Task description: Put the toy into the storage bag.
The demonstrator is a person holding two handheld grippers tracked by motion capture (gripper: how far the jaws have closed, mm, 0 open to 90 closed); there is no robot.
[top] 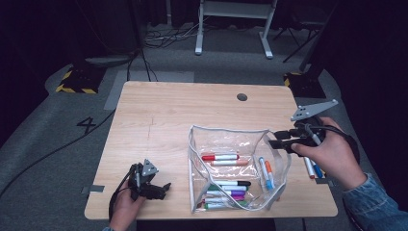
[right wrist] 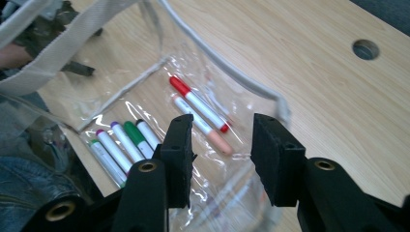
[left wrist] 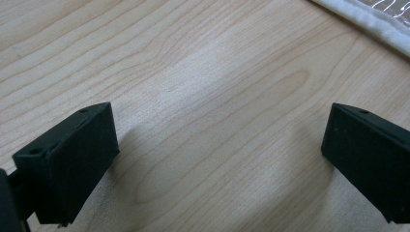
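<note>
A clear pouch (top: 238, 166) is standing open near the front edge of a wooden table (top: 168, 110), with markers (top: 230, 190) lying inside it. The right gripper (top: 276, 139) is hovering at the pouch's right rim, jaws apart and empty. The left gripper (top: 163, 188) is resting left of the pouch, jaws wide apart, holding nothing.

Three views of one wooden table (top: 159, 110)

The high view looks forward and down over everything; the left gripper view skims the bare wood closely; the right gripper view, nearer, shares the clear pouch (right wrist: 145, 92) of markers.
</note>
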